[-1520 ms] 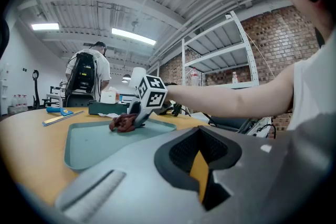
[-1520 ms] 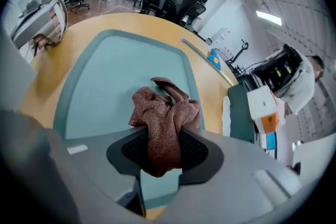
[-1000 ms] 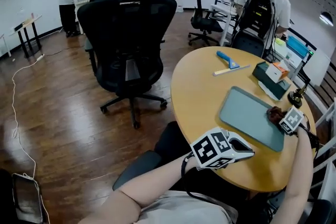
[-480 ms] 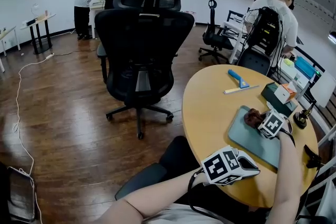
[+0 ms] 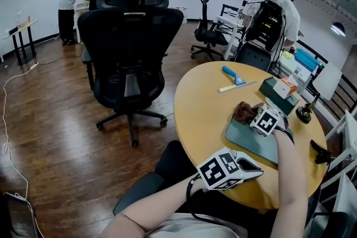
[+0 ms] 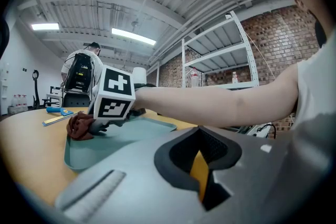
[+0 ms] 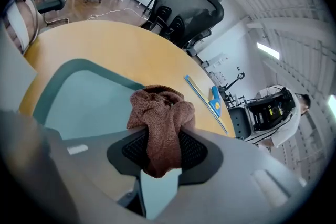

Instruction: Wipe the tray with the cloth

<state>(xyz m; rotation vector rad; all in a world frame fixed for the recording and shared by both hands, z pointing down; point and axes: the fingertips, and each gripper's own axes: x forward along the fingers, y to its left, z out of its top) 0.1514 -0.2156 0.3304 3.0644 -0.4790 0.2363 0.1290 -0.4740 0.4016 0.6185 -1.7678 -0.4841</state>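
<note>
A teal tray (image 5: pixel 245 141) lies on the round wooden table (image 5: pixel 203 103). My right gripper (image 5: pixel 251 115) is shut on a crumpled brown cloth (image 5: pixel 244 111) and presses it onto the tray's far left corner. In the right gripper view the cloth (image 7: pixel 160 115) bulges out between the black pads above the tray (image 7: pixel 79 97). My left gripper (image 5: pixel 257 166) hovers at the table's near edge, short of the tray, jaws together with nothing in them. The left gripper view looks past its own jaws at the tray (image 6: pixel 123 138), the cloth (image 6: pixel 79 126) and the right gripper's marker cube (image 6: pixel 115 97).
A blue scraper (image 5: pixel 234 74) and a pale ruler (image 5: pixel 237 87) lie beyond the tray. A dark green box (image 5: pixel 281 96) with a small carton on it sits at the right. A black office chair (image 5: pixel 131 42) stands left of the table. People stand at desks far behind.
My right gripper has carried the cloth across the tray, from its near right end to its far left corner. The left gripper has stayed by the table's near edge.
</note>
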